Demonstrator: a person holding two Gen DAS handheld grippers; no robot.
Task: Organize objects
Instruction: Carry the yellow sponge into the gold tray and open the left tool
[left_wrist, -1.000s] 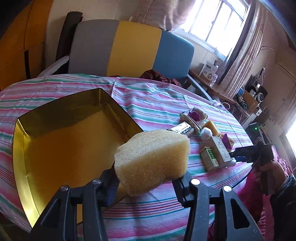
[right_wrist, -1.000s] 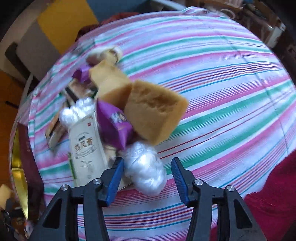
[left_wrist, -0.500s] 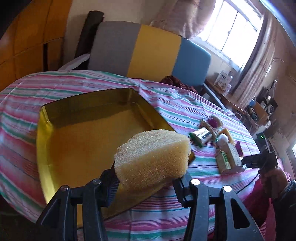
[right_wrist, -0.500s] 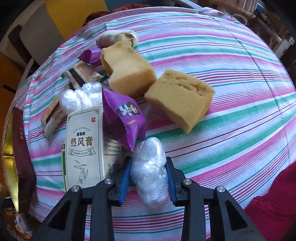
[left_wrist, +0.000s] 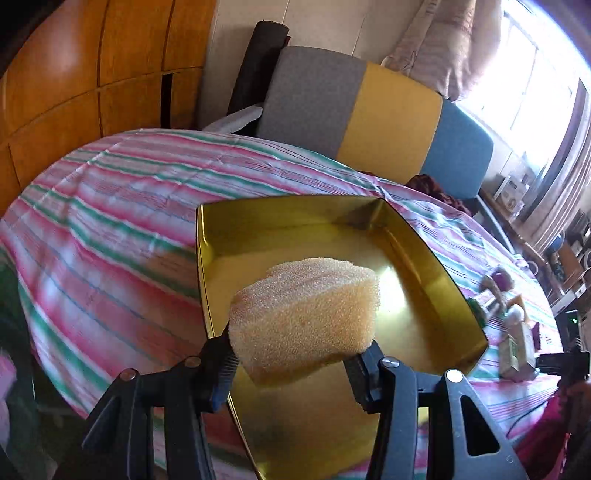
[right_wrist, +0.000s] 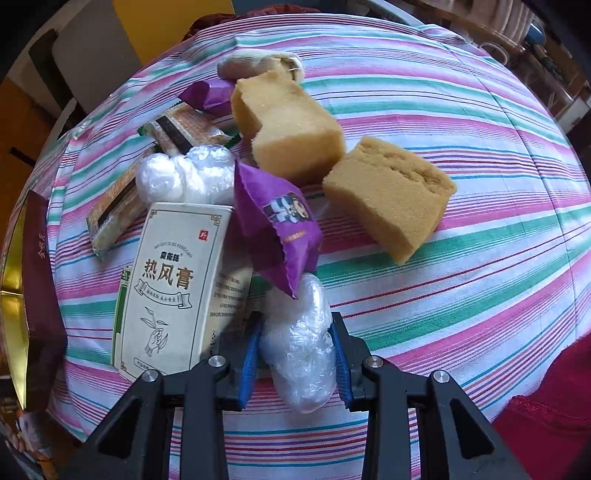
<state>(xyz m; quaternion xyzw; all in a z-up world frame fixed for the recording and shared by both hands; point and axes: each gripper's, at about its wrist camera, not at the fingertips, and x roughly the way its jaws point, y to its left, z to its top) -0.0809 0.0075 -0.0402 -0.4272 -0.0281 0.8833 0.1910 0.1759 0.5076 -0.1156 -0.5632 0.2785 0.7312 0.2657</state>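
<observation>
Over the striped tablecloth (left_wrist: 110, 229), the left gripper (left_wrist: 295, 354) carries a yellow sponge (left_wrist: 306, 314) pinched between its jaws. A second ago the sponge hung over the cloth beside the gold tray's corner; it is now above the open gold tray (left_wrist: 436, 266), whose floor looks bare, so the drop-off appears close.

Near the table's right edge, the right gripper (right_wrist: 295, 350) has changed more. A second ago its jaws stood spread around a plastic-wrapped white bundle (right_wrist: 299, 339); they are now pressed against both of its flanks, gripping it. The bundle still appears to rest on the cloth, its far end touching a purple packet (right_wrist: 277, 225) and just beside a cream medicine box (right_wrist: 173, 284).

The rest of the pile waits: a second wrapped bundle (right_wrist: 184, 177), two brown snack bars (right_wrist: 184, 129), and two more sponge blocks (right_wrist: 288, 125), one touching the other. Judging by this, one item is about to land and the next is secured, with most sorting ahead.
</observation>
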